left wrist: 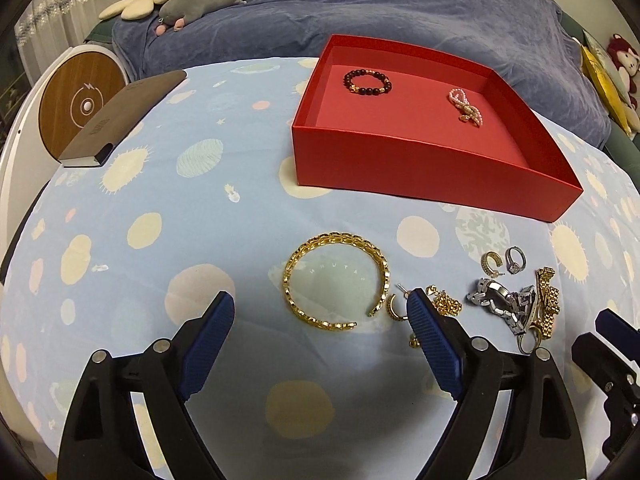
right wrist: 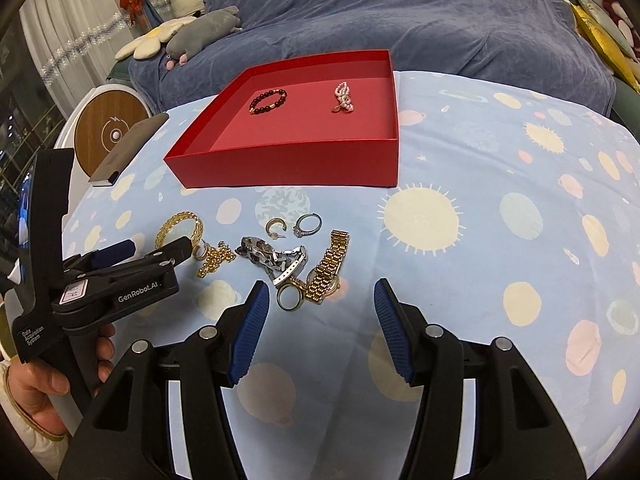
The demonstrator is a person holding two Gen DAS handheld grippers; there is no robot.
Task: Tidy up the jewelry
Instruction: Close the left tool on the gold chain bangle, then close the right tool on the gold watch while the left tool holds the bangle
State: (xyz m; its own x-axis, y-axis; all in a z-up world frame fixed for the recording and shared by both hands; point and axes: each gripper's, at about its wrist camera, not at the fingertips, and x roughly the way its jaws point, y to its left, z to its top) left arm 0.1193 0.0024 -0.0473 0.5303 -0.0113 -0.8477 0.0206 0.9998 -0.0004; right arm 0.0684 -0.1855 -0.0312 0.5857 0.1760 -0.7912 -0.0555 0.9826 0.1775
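Two grippers hover low over a table covered by a pale blue cloth (left wrist: 160,200) printed with planets and suns. The left gripper (left wrist: 320,312) has its blue-padded fingers spread wide, holding nothing. Between and just ahead of its fingertips lies a gold cuff (left wrist: 336,280), an open bangle resting flat on the cloth. Beside the cuff, near the right fingertip, sit a small gold hoop earring (left wrist: 394,308) and a bunched gold chain (left wrist: 446,302).

The right gripper (right wrist: 320,300) is also spread wide and empty. Just ahead of it lies a tangled pile: a gold watch (right wrist: 330,266), a silver watch (right wrist: 272,258) overlapping it, and a plain ring (right wrist: 289,298) touching the pile's near edge. A little farther back, apart from the pile, lie a stone-set ring (right wrist: 308,224) and a second hoop earring (right wrist: 276,227).

Beyond all this stands an open red box (right wrist: 288,164). Inside it, well apart from each other, lie a dark bead bracelet (right wrist: 268,101) and a pink pearl bracelet (right wrist: 344,97).

At the table's far left edge rests a dark notebook (left wrist: 124,114), with a round wooden disc (left wrist: 80,104) behind it. A blue bedspread (right wrist: 400,12) fills the background.
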